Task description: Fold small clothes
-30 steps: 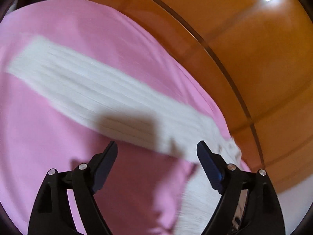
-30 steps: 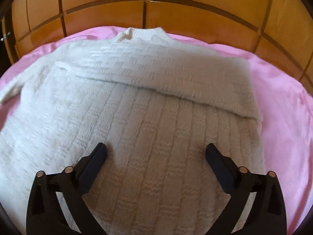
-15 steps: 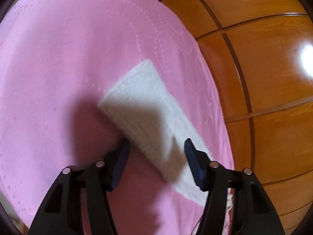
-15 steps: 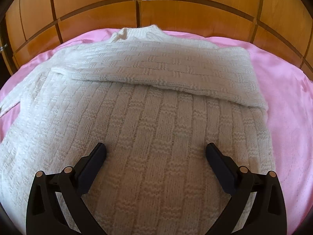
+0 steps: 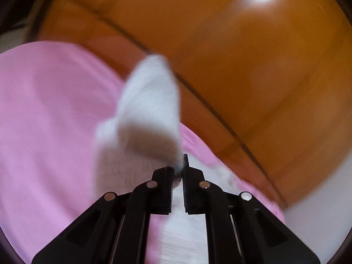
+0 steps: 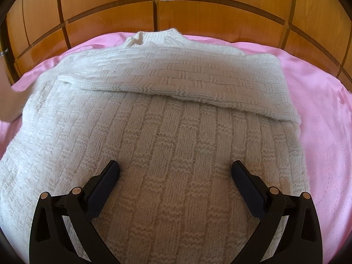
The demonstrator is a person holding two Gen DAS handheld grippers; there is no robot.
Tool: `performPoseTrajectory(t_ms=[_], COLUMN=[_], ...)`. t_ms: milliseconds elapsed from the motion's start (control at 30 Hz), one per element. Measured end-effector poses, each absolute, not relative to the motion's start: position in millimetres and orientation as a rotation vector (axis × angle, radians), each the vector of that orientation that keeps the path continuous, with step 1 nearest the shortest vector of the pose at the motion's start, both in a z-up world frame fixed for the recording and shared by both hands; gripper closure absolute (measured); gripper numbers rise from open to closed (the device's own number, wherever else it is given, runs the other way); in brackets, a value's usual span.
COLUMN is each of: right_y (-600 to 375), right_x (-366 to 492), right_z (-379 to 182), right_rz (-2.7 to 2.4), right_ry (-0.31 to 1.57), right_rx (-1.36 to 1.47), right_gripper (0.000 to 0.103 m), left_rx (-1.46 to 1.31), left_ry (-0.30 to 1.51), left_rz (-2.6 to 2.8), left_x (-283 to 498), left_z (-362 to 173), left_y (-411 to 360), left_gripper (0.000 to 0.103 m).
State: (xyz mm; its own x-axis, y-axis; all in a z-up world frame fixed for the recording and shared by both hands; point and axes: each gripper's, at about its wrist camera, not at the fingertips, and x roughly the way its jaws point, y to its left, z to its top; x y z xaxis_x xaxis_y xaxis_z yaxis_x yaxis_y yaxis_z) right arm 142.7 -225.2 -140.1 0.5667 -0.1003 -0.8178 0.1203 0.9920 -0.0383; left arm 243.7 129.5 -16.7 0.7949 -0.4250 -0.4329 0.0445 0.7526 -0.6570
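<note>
Your left gripper (image 5: 178, 171) pinches 1 sleeve (image 5: 151, 107), blurry, prob. its cuff; right gripper (image 6: 175, 171) spread over 1 sweater (image 6: 167, 145) on pink sheet (image 6: 325, 114).

Bedroom: pink bedsheet (image 6: 319, 101), wooden headboard (image 6: 198, 15)

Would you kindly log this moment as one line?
left gripper: shut on sleeve | right gripper: open over sweater | other sleeve: folded across

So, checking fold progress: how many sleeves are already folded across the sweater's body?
1. One sleeve lies across the sweater chest; the other sleeve is lifted by the shut left gripper.
</note>
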Motion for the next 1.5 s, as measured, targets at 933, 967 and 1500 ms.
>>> performPoseTrajectory(t_ms=[933,967,1500], right_y=[-135,-123,-204], right_x=[241,248,264], right_z=[-133,-135,6], right_rz=[0.267,0.246,0.065], right_ry=[1.093,1.097,0.78], right_rx=[0.344,0.293,0.214], right_gripper=[0.054,0.063,0.098], left_rx=[-0.301,-0.307,-0.34], left_ry=[0.894,0.893,0.877], left_rz=[-0.406,-0.406,-0.41], left_x=[173,173,172], left_z=[-136,-137,-144], left_y=[-19,-19,-16], left_gripper=[0.046,0.046,0.044])
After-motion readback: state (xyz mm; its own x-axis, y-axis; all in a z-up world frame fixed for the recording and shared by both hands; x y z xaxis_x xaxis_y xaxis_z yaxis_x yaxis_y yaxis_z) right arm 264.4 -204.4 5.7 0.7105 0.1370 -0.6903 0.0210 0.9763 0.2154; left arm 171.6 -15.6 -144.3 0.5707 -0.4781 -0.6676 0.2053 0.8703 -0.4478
